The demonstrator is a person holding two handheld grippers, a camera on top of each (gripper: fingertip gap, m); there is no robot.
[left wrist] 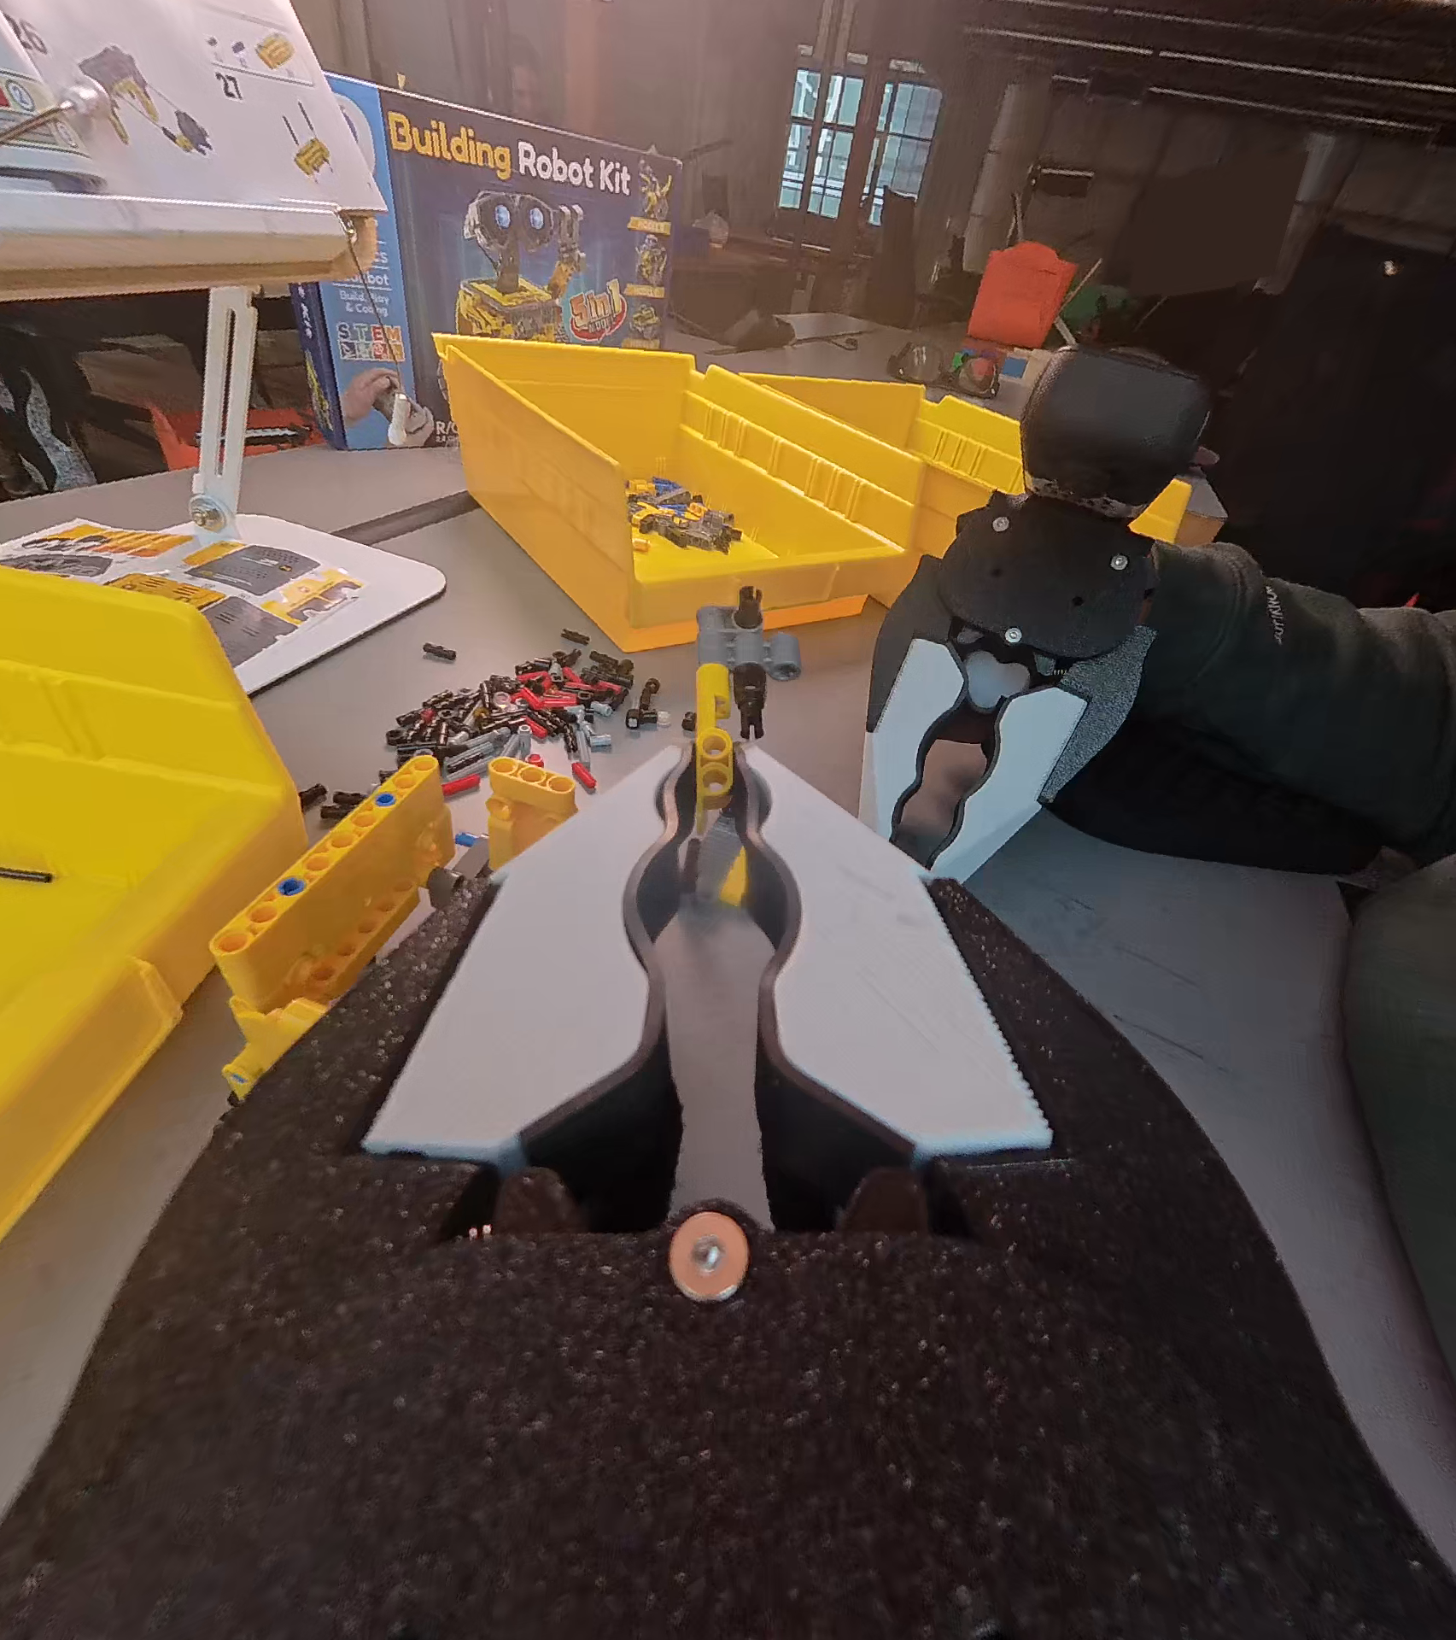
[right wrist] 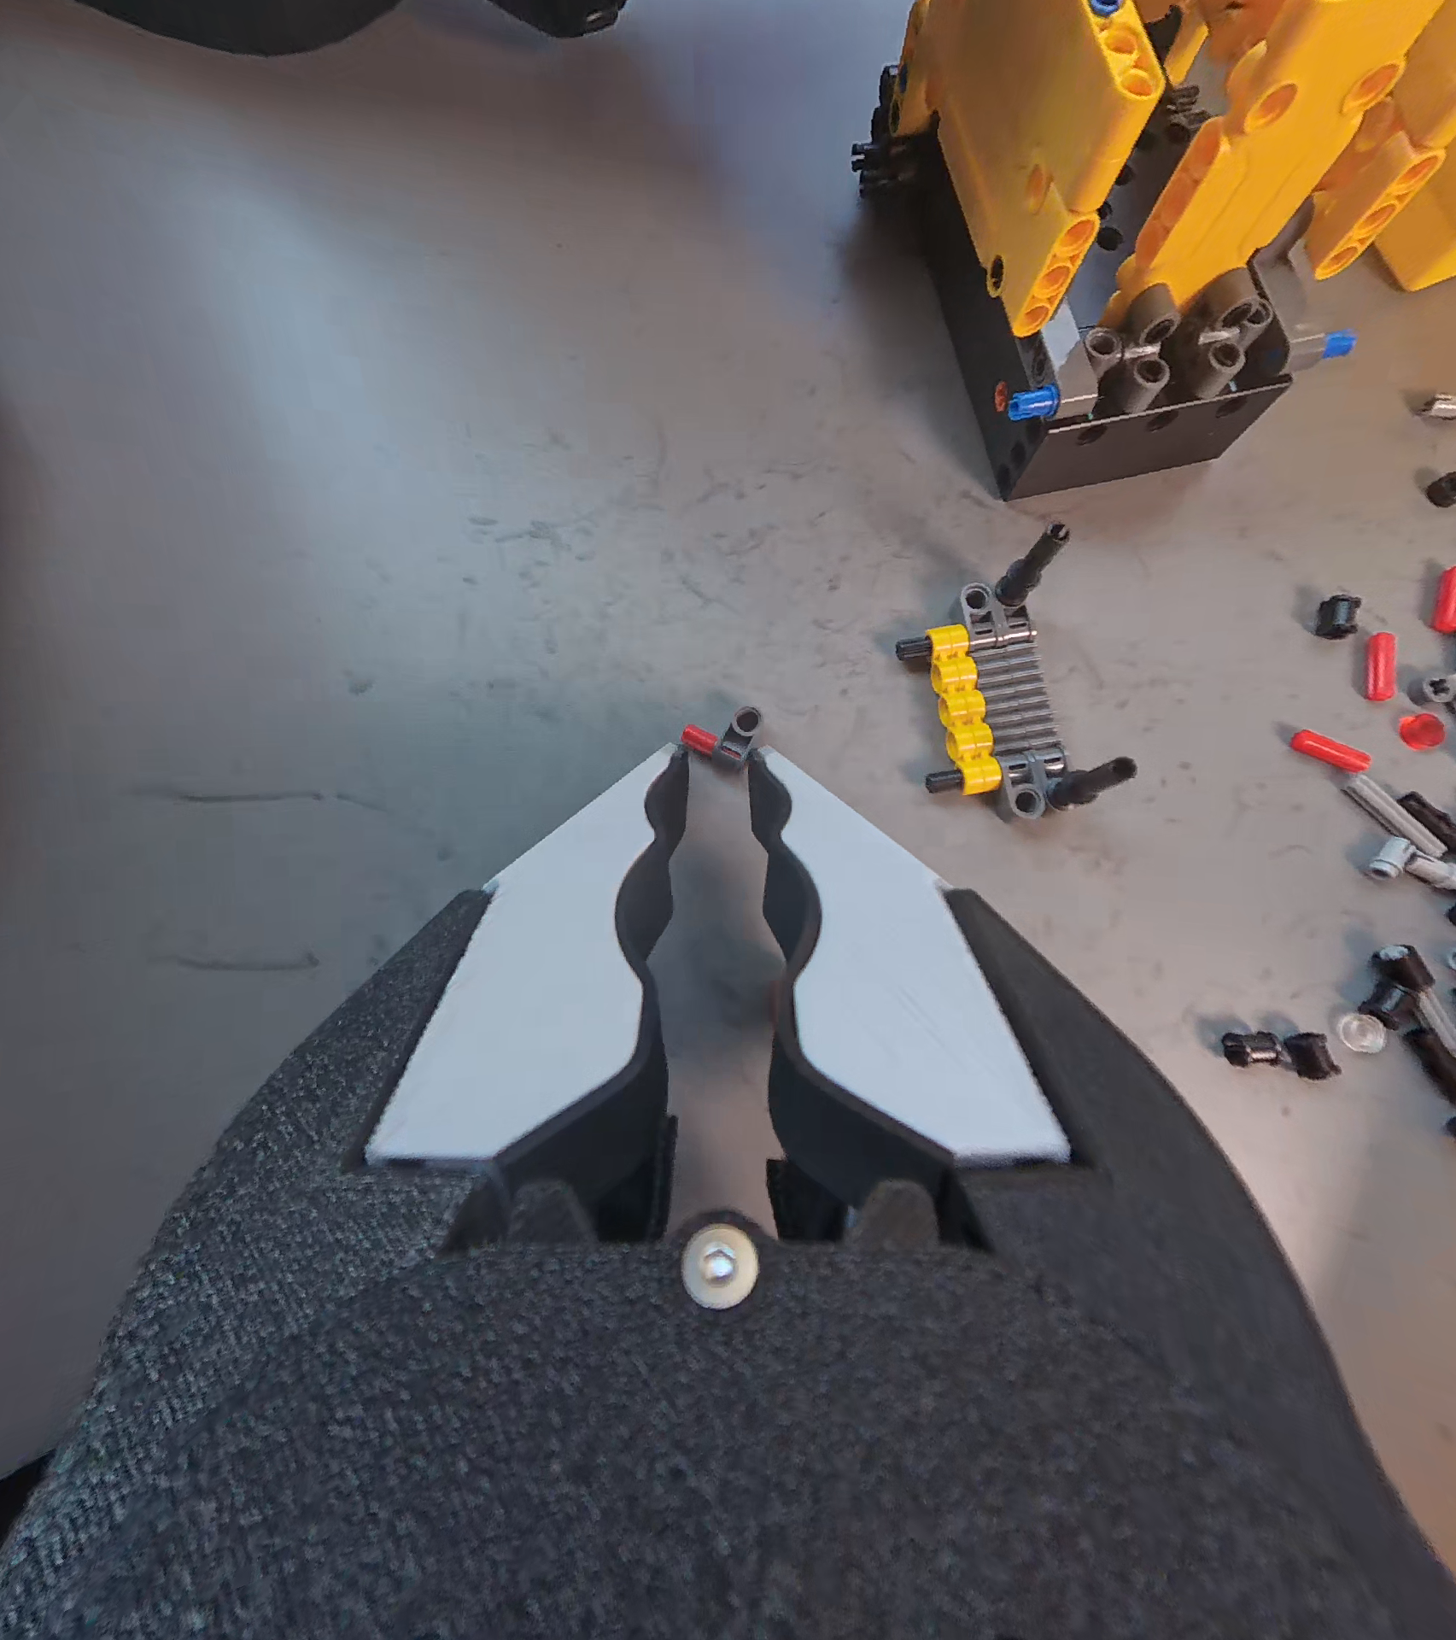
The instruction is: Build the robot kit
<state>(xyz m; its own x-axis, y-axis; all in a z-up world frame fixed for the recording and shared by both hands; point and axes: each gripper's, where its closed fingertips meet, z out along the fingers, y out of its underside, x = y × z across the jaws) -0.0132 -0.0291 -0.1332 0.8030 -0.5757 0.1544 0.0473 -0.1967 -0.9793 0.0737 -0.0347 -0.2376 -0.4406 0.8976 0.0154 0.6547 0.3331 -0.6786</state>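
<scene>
My left gripper [left wrist: 713,761] is shut on a thin yellow beam [left wrist: 712,710] that sticks out past its tips. A grey connector with black pins [left wrist: 742,646] sits on the beam's far end, held above the grey table [left wrist: 1150,976]. My right gripper [right wrist: 715,754] pinches a small grey connector with a red pin [right wrist: 728,737] at its very tips, low over the table. It also shows in the left wrist view [left wrist: 941,825], pointing down just right of my left gripper. A small yellow and grey sub-assembly with black pins [right wrist: 995,701] lies right of the right gripper's tips.
A partly built yellow and black model [right wrist: 1150,266] stands at the back right. Loose pins lie in a pile [left wrist: 520,701]. Yellow bins stand at the left [left wrist: 41,799] and ahead [left wrist: 706,444]. A kit box [left wrist: 520,248] and an instruction stand [left wrist: 130,133] are behind. A person's sleeve [left wrist: 1327,692] is at the right. The tips of one gripper are about 15 cm away from the tips of the other.
</scene>
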